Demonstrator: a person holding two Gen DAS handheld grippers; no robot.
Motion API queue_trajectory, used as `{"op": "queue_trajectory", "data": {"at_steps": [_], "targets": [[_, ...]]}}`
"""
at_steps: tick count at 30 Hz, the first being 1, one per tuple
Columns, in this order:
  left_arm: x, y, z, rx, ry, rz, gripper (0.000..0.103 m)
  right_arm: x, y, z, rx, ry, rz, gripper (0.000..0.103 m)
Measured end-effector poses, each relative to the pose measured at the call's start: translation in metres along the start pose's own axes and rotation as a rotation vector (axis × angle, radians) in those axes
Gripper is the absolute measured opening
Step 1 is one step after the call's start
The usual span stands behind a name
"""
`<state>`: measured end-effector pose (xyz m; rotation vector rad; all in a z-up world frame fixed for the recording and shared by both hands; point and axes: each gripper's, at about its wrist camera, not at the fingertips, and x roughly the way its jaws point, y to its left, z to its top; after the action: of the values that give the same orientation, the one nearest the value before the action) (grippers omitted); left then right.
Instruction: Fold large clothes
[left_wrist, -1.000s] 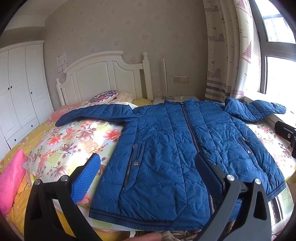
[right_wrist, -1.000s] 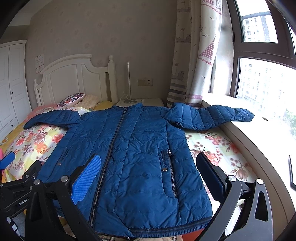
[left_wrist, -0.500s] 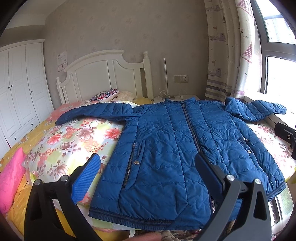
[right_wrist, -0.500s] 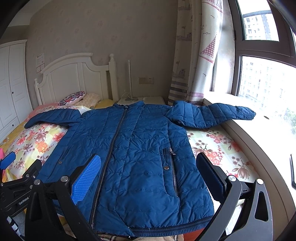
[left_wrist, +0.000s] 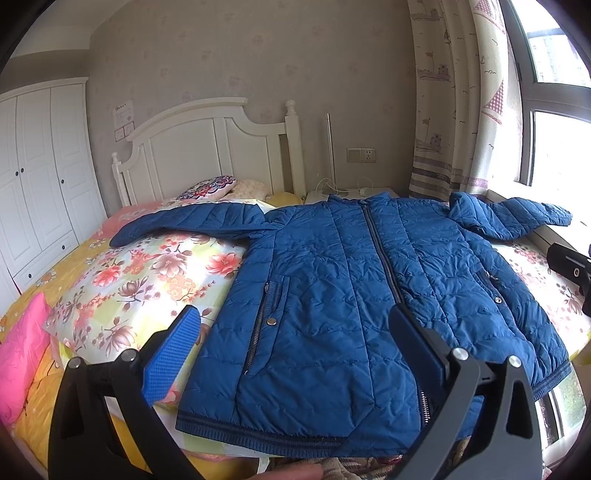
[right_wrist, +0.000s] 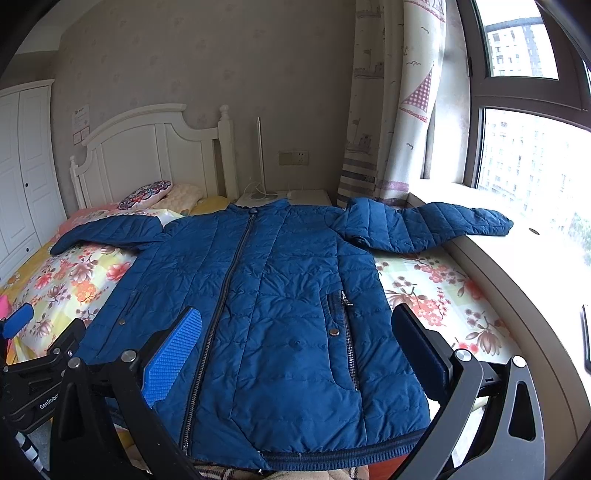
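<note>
A blue quilted jacket (left_wrist: 332, 295) lies flat and zipped on the bed, front up, both sleeves spread out; it also shows in the right wrist view (right_wrist: 280, 302). Its left sleeve (left_wrist: 192, 221) rests on the floral quilt. Its right sleeve (right_wrist: 424, 225) reaches onto the window sill. My left gripper (left_wrist: 295, 332) is open and empty, above the jacket's hem on the left side. My right gripper (right_wrist: 295, 332) is open and empty, above the hem on the right side. The left gripper's body (right_wrist: 40, 373) shows at the lower left of the right wrist view.
The bed has a floral quilt (left_wrist: 147, 273), a pink pillow (left_wrist: 22, 350) at the left and a white headboard (left_wrist: 207, 147). A white wardrobe (left_wrist: 37, 177) stands left. A window sill (right_wrist: 517, 266) and curtain (right_wrist: 391, 110) run along the right.
Both grippers have drifted slightly; the jacket sits a little lower in both views. The jacket itself has not moved and both grippers stay open.
</note>
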<state>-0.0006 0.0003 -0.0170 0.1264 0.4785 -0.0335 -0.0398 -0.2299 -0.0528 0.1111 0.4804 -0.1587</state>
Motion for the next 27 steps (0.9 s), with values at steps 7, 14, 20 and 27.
{"op": "queue_trajectory", "data": {"at_steps": [7,14,20,27], "targets": [[0.0,0.0,-0.001,-0.002,0.003,-0.001,0.101,0.0,0.0,0.0,-0.002,0.001,0.0,0.099],[0.0,0.0,-0.001,-0.002,0.004,-0.002,0.101,0.001,0.001,-0.001,0.0,0.004,0.003,0.099],[0.004,0.0,-0.002,-0.002,0.017,-0.005,0.101,0.007,0.002,-0.003,-0.001,0.022,0.011,0.099],[0.029,-0.001,0.0,-0.008,0.078,-0.018,0.101,0.03,-0.018,-0.009,0.067,0.055,0.08,0.099]]}}
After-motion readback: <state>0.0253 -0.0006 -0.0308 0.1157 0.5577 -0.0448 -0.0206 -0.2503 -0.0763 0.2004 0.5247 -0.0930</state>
